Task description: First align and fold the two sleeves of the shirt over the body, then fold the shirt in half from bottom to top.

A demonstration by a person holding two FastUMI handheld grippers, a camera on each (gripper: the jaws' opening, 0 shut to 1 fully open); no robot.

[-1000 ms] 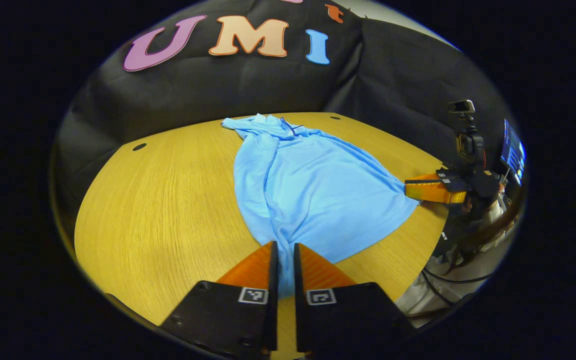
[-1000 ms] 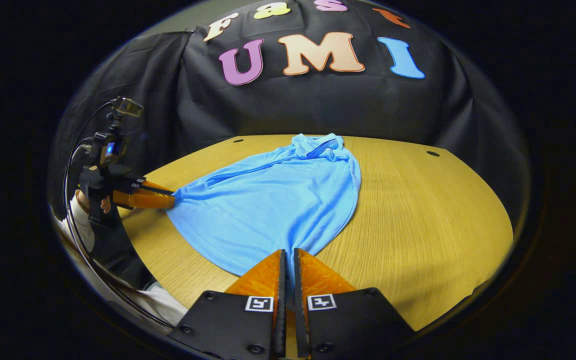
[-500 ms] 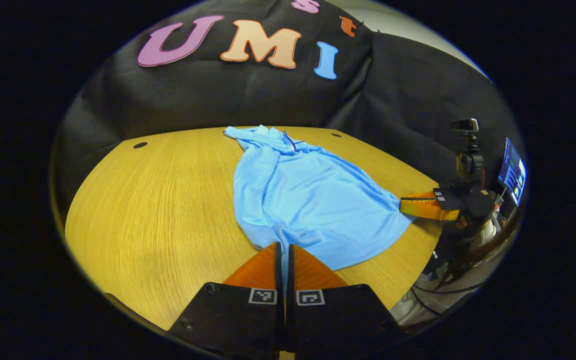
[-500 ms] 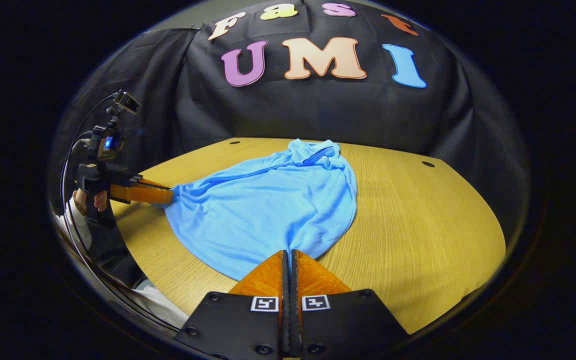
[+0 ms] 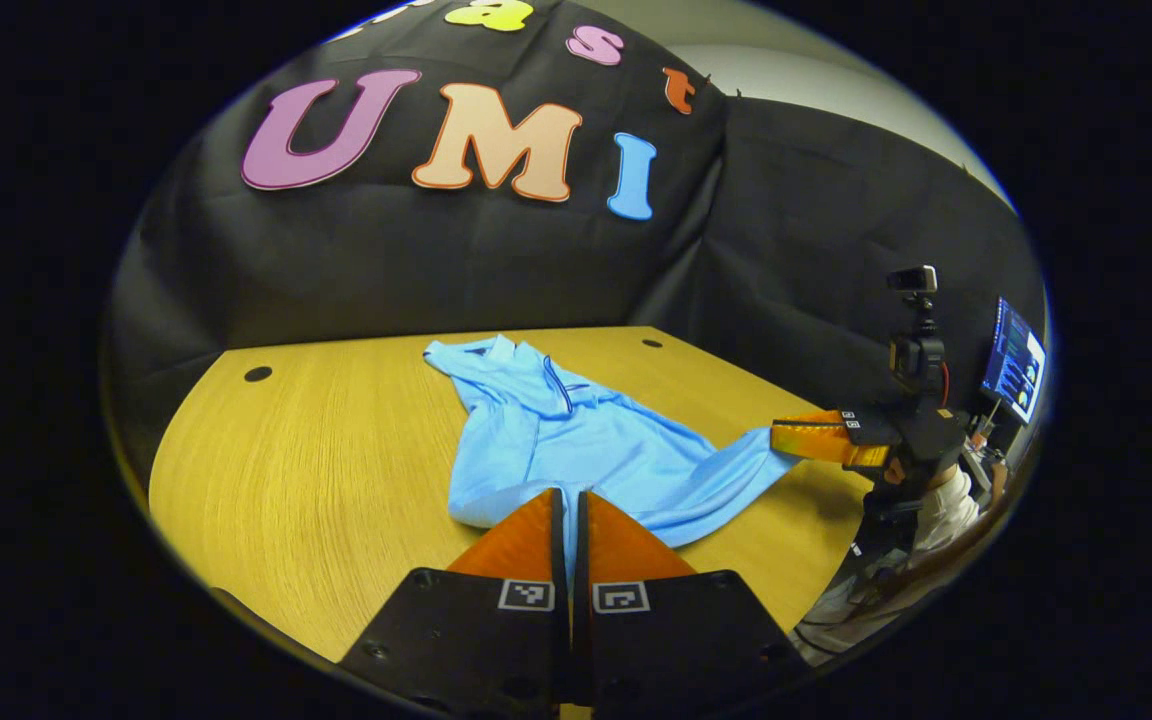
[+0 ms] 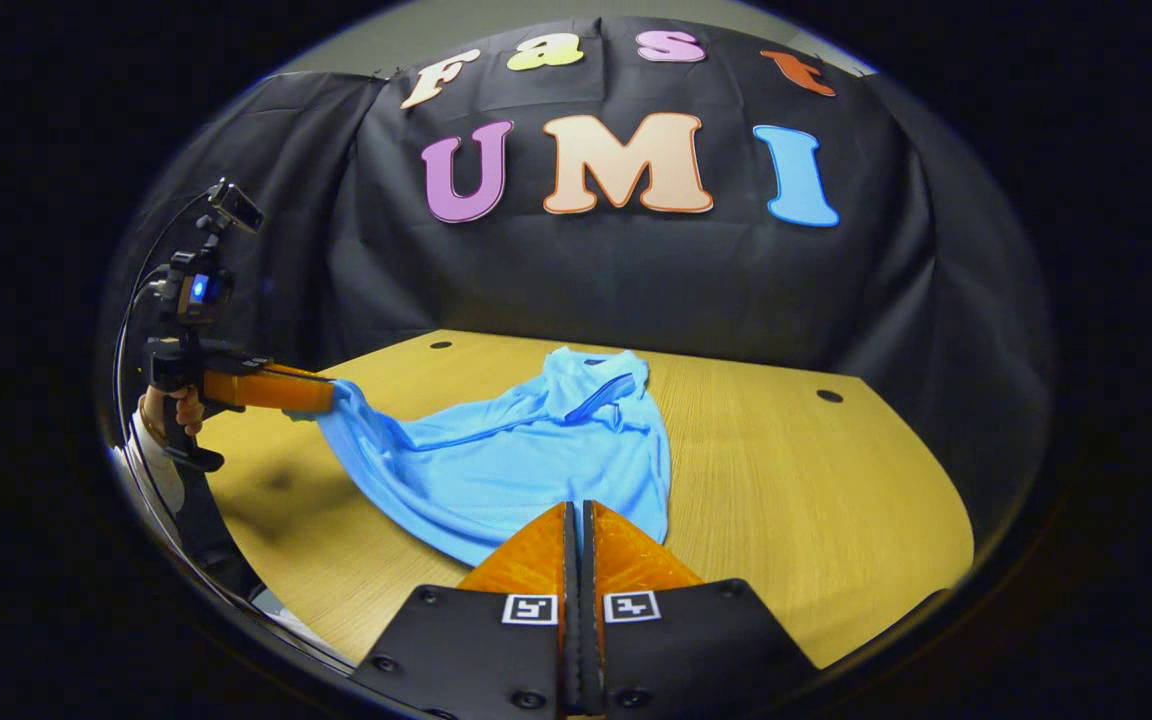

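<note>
A light blue shirt [image 5: 586, 445] lies lengthwise on the wooden table [image 5: 316, 470], collar [image 5: 536, 375] at the far end. My left gripper [image 5: 568, 492] is shut on one corner of the bottom hem. My right gripper [image 5: 778, 437] holds the other hem corner off to the right, raised above the table. In the right gripper view the shirt [image 6: 526, 460] hangs from my right gripper [image 6: 577, 505], shut on its hem corner. There the left gripper [image 6: 328, 393] pinches the far corner in the air. The hem sags between them; the collar end [image 6: 596, 385] rests on the table [image 6: 816, 500].
Small round holes [image 5: 258, 373] [image 6: 825, 396] sit near the table's far edge. A lit monitor [image 5: 1014, 360] stands at the right beyond the table. A person's hand [image 6: 179, 408] grips the left gripper's handle, with cables trailing below. Bare wood lies either side of the shirt.
Both grippers have risen and lifted the shirt's bottom hem off the table, bunching the body toward the collar. The left gripper's fingers closed fully from a narrow gap.
</note>
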